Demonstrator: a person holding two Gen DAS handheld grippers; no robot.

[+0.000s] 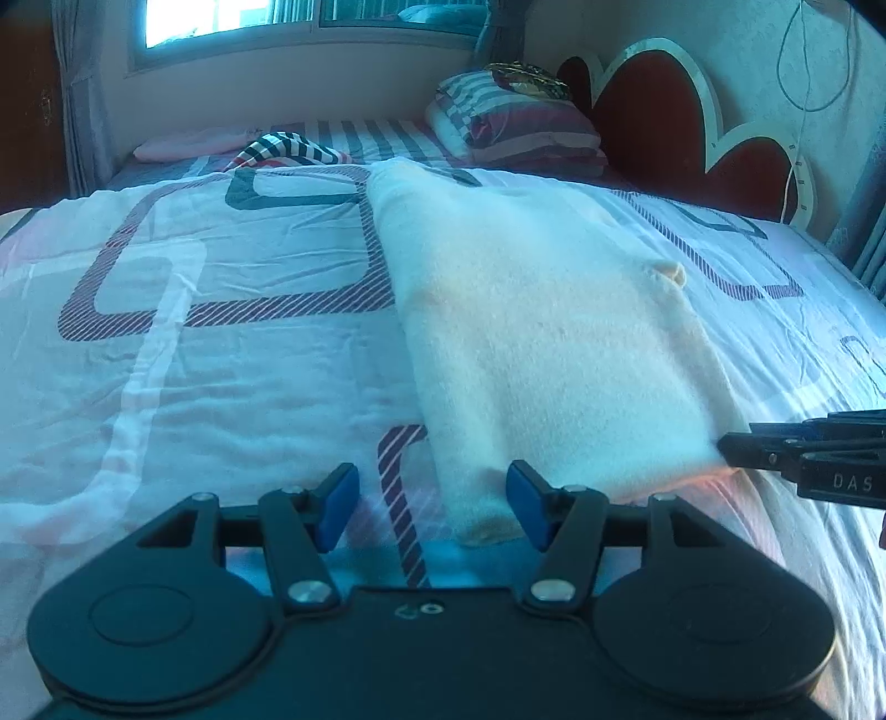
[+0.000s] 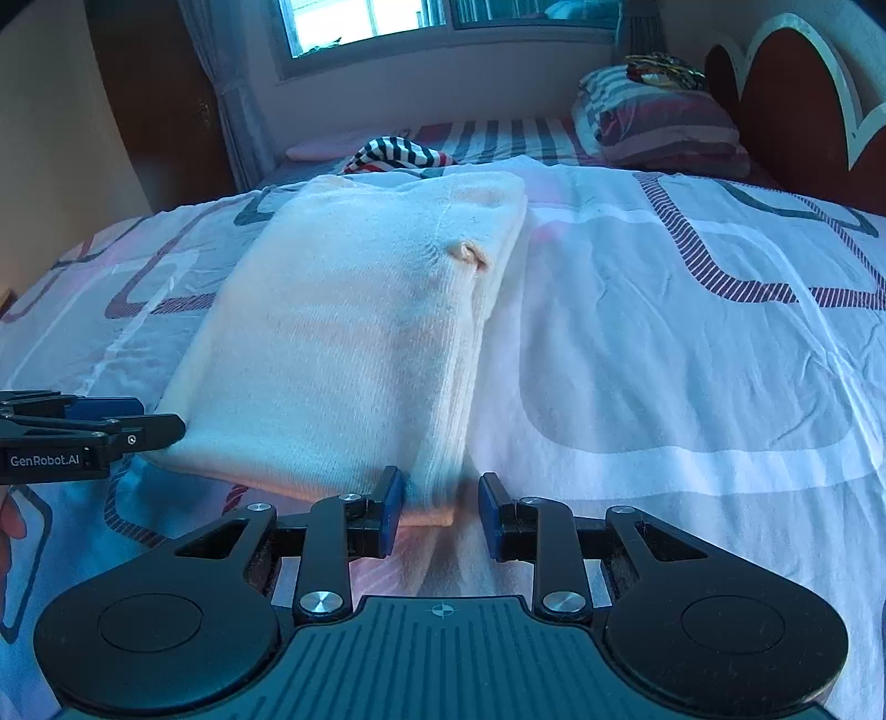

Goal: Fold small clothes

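A cream knitted garment (image 1: 554, 343) lies folded into a thick rectangle on the patterned bed sheet (image 1: 221, 387). In the left wrist view my left gripper (image 1: 432, 509) is open, its blue pads wide apart around the garment's near left corner, the left pad off the cloth. The right gripper's black fingertips (image 1: 736, 448) sit at the near right corner. In the right wrist view the garment (image 2: 354, 343) fills the middle-left. My right gripper (image 2: 441, 515) stands open around its near right corner; the right pad is off the fabric. The left gripper's fingers (image 2: 160, 429) rest by the near left corner.
A black-and-white striped garment (image 2: 398, 152) and a pink cloth (image 2: 326, 147) lie behind the folded one. Striped folded bedding (image 2: 664, 127) is stacked by the red headboard (image 2: 792, 99). A window (image 2: 443, 22) and curtain are at the back. Bare sheet (image 2: 692, 387) stretches to the right.
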